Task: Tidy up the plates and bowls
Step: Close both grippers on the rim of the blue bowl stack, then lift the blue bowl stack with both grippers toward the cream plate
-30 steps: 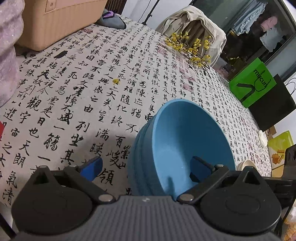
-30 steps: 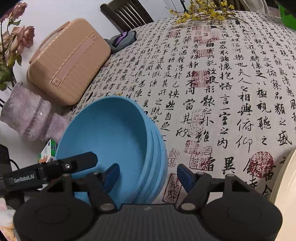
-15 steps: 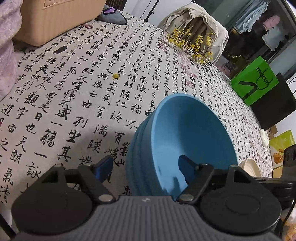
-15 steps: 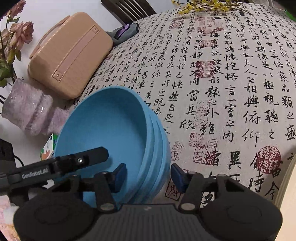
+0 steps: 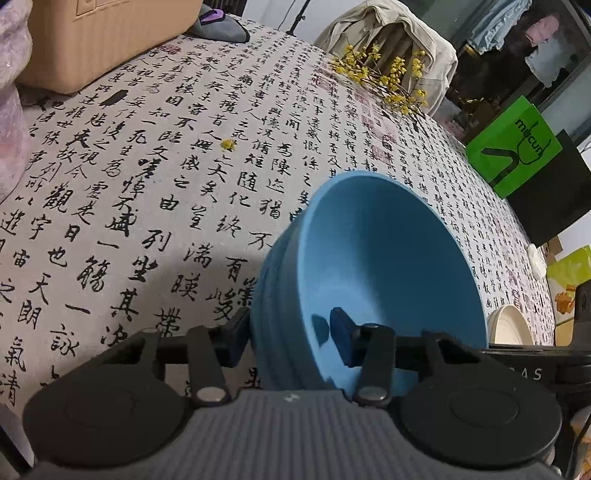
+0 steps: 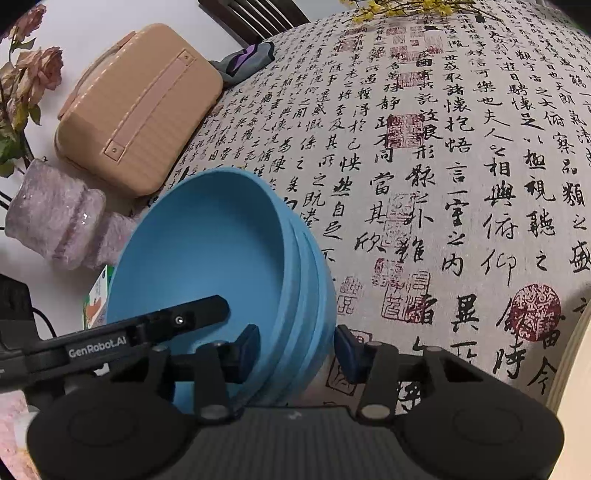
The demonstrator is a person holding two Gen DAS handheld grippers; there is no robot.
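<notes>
A stack of nested blue bowls (image 5: 380, 273) sits on the calligraphy tablecloth (image 5: 147, 184). My left gripper (image 5: 291, 336) straddles the stack's near rim, one finger outside, one inside, and is shut on it. The stack also shows in the right wrist view (image 6: 207, 258). My right gripper (image 6: 295, 347) grips the opposite rim the same way, one pad inside, one outside. A cream plate (image 5: 511, 326) lies beyond the bowls at the right.
A peach-coloured case (image 6: 136, 110) and a pink fuzzy vase (image 6: 55, 218) stand at the table's left end. Yellow flower sprigs (image 5: 384, 81) lie at the far side. A green bag (image 5: 517, 147) and a draped chair (image 5: 388, 33) stand beyond the table.
Both grippers have closed from wide open onto opposite rims of the blue bowl stack. The stack has stayed in place.
</notes>
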